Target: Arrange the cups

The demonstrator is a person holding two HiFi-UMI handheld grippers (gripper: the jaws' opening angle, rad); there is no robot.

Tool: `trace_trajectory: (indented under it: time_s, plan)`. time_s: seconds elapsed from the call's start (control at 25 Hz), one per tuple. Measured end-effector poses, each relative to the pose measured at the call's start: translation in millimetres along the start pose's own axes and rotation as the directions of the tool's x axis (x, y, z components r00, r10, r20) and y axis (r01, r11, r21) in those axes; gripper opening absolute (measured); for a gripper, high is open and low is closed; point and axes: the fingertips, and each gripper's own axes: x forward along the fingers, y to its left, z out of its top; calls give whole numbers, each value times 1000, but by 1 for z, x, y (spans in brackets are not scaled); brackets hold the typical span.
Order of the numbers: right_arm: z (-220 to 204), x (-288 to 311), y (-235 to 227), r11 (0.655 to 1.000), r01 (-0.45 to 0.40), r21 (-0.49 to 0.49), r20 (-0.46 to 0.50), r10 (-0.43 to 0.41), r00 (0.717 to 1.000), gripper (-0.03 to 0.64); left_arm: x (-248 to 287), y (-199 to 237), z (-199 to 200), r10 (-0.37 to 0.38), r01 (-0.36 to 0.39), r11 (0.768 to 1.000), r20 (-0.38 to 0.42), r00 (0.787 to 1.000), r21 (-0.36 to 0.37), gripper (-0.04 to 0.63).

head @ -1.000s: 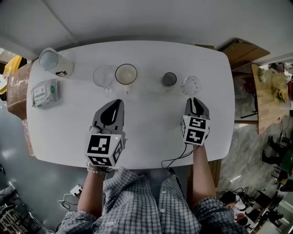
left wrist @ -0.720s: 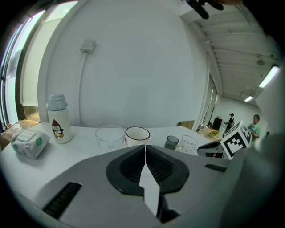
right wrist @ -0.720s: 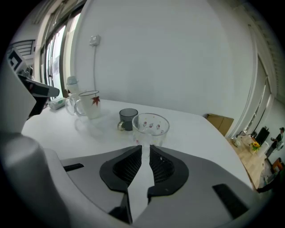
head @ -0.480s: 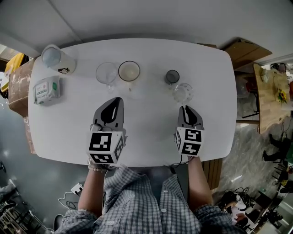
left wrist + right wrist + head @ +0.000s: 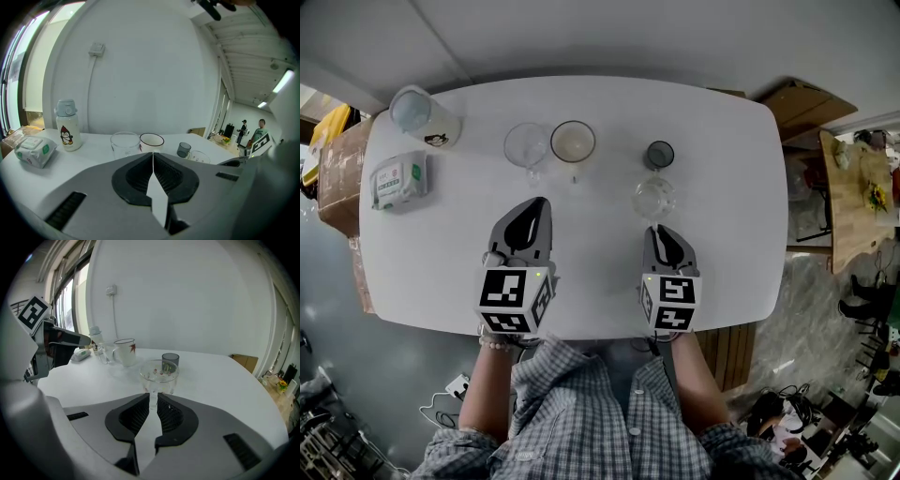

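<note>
On white table [image 5: 731, 244], right of centre: clear handled cup [image 5: 654, 197], just in front of small grey cup [image 5: 659, 155] and apart from it. Faint coloured specks on the glass wall.

Right gripper [image 5: 153, 401]: jaws drawn in to a narrow slit, pinching only the cup's thin glass handle. Bowl of cup beyond the tips, upright. Base hidden behind the jaws, so possibly resting on the table, possibly just off it; cannot tell.

Left gripper [image 5: 153, 157]: jaws pressed fully together, nothing between them. Hangs over the table's left-centre, short of clear tumbler [image 5: 527, 145] and white mug [image 5: 573, 141]. These two stand side by side at the back, very close.

Far left, outside the cup group: penguin bottle [image 5: 422, 112], wipes pack [image 5: 398, 178].

Judged step: repositioning the handled cup relative to the other three. Arrangement not finished; the cups do not form one line.

Risks from here:
- Hold is on the handle alone, well off the cup's centre. Likely to pivot about the pinch and tilt if lifted or swung fast.
- Smooth glass in a thin pinch: slip and drop if the squeeze slackens.
- Too hard a squeeze: handle could crack.
- Grey cup directly behind: a forward push would knock or tip it.
- Left gripper is not supporting the cup, so there is no backup if it swings.
</note>
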Motion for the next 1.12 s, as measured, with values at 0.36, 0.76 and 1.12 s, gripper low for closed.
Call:
trace_trajectory:
  time_s: [0.36, 0.76, 1.12]
  plan:
    - [13, 17, 27, 1000, -7, 8, -1, 7, 1000, 61, -12, 13, 2, -2, 2, 1000, 18, 1000, -10, 12]
    - [40, 50, 35, 999, 34, 40, 12, -35, 999, 61, -24, 27, 0, 12, -12, 1000, 20, 1000, -20, 12]
    - [60, 74, 39, 991, 72, 109, 37, -77, 996, 60, -29, 30, -5, 14, -13, 1000, 11, 1000, -19, 12]
